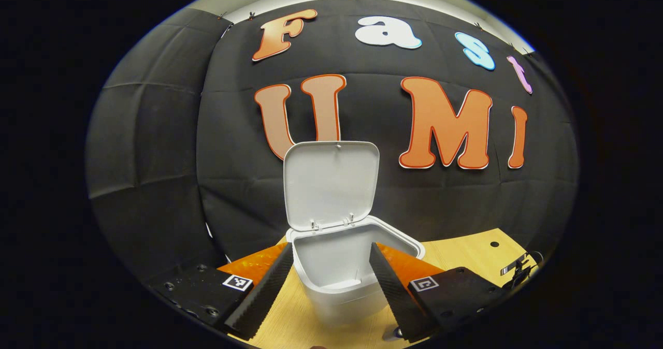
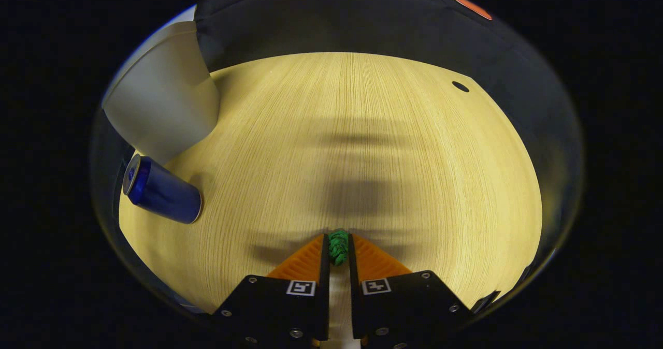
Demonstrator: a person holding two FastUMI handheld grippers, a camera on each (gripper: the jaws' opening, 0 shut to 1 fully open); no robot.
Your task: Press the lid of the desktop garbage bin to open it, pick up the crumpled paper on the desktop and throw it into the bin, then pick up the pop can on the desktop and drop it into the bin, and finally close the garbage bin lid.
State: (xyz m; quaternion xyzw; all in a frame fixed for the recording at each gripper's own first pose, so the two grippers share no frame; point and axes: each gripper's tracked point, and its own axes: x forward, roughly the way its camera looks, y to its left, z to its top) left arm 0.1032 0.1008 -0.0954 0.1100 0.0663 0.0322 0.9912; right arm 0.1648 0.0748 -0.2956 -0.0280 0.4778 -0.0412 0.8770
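Left gripper view: holding the left gripper (image 1: pixel 331 271) level, ribbed fingers spread wide before the bin (image 1: pixel 339 281) at lower centre, smooth white plastic, lid (image 1: pixel 331 183) standing upright. Right gripper view: lying at left on the wood-grain table (image 2: pixel 388 147), glossy blue can (image 2: pixel 163 189) under the bin's wall (image 2: pixel 160 100); pinching crumpled green paper (image 2: pixel 339 246) at lower centre, right gripper (image 2: pixel 339 253) angling down.

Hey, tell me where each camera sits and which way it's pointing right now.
Left gripper view: rides the left tongs, low over the table, facing the bin with its lid up; own fingers spread.
Right gripper view: rides the right tongs, looking down at the table; fingers pinch green crumpled paper; blue can at left.
Shared: the bin and table.
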